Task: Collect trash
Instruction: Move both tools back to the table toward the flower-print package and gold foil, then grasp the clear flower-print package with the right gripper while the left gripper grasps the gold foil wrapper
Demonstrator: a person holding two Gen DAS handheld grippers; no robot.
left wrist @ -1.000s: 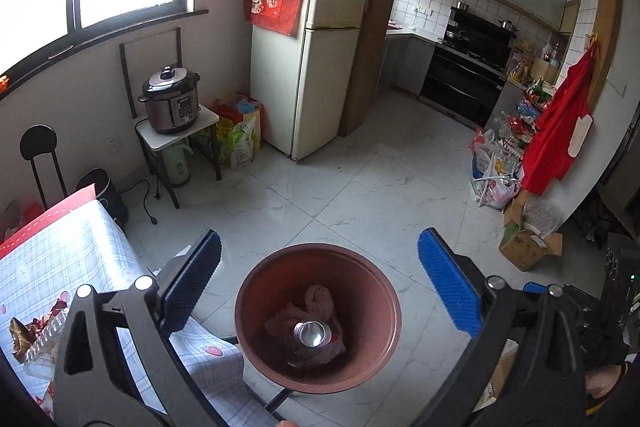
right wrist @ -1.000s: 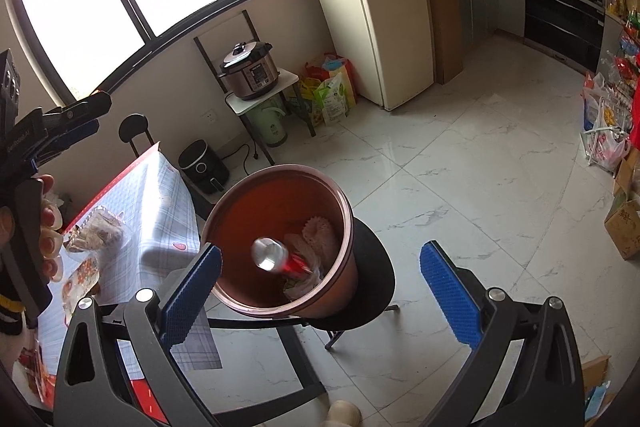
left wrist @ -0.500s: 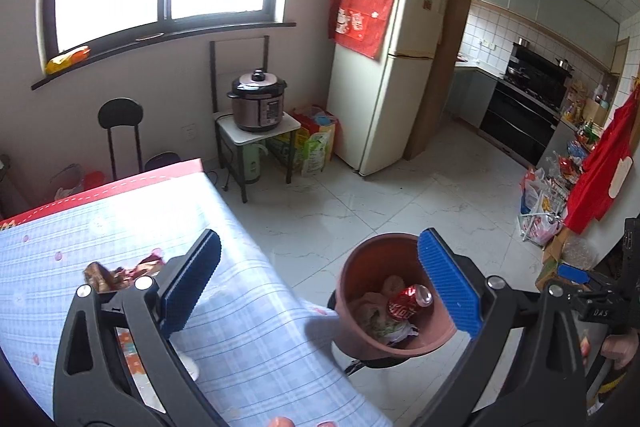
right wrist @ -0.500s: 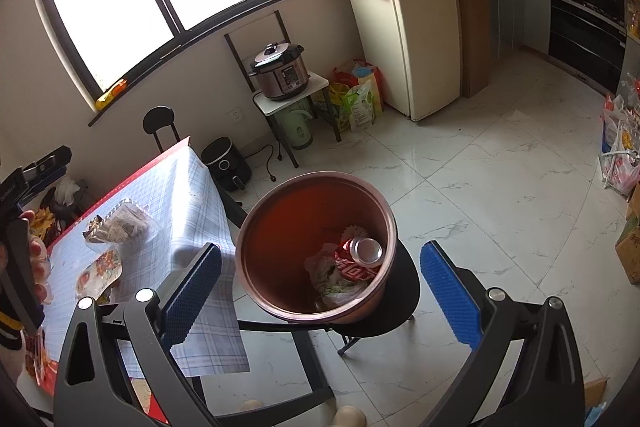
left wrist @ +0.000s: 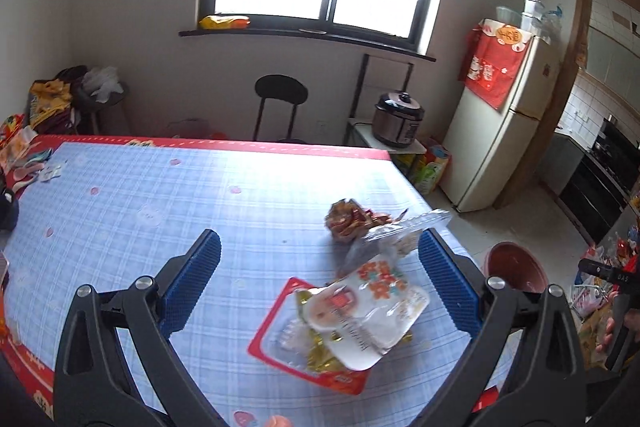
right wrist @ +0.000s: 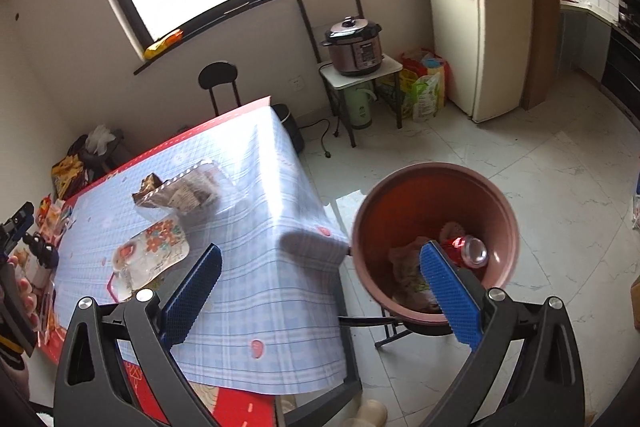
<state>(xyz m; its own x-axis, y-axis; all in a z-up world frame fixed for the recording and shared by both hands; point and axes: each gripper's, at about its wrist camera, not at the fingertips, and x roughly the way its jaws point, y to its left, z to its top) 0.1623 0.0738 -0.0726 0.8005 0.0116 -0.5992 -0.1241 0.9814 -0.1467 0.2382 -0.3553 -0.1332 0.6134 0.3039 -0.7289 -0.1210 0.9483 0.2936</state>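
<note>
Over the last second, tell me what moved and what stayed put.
The left gripper swung away from the brown bin to face the table, now open above the white snack packet. The right gripper drew back a little, open and empty. The red can settled among the trash in the bin. The wrappers on the table are not picked up.
</note>
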